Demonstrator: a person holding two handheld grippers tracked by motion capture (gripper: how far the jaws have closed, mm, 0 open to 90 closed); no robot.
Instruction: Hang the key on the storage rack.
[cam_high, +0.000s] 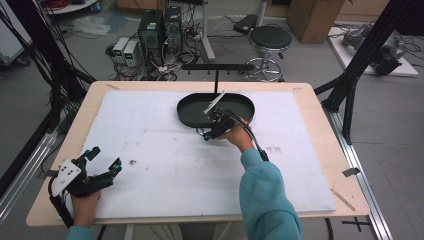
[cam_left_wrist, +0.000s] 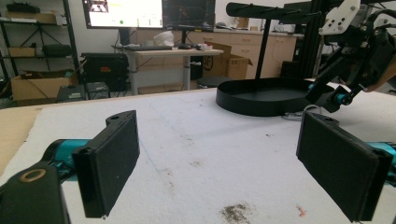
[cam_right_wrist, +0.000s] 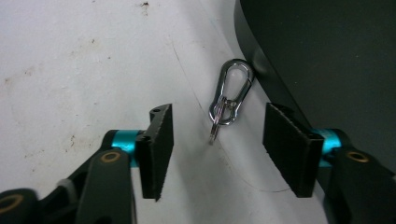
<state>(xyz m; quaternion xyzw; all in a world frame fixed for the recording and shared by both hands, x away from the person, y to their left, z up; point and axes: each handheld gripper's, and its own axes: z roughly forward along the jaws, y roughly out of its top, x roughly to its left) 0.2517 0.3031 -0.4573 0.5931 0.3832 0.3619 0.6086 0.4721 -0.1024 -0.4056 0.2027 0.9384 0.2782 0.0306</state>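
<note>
We see the carabiner (cam_right_wrist: 232, 95) just beside the black tray (cam_right_wrist: 327, 56) | right gripper (cam_right_wrist: 217, 140) straddling it, jaws released, possibly untouched | left gripper (cam_left_wrist: 219, 168) well away from tray, jaws released.

Black tray (cam_high: 186, 116) wall blocks right tongs (cam_right_wrist: 218, 140) at 2 o'clock (touching carabiner (cam_right_wrist: 232, 91)); counter (cam_high: 150, 150) open toward 9 o'clock, w/ room btwn hands.

Teal sleeves; black grippers with cyan joints, flat black fingers (cam_right_wrist: 156, 151).
</note>
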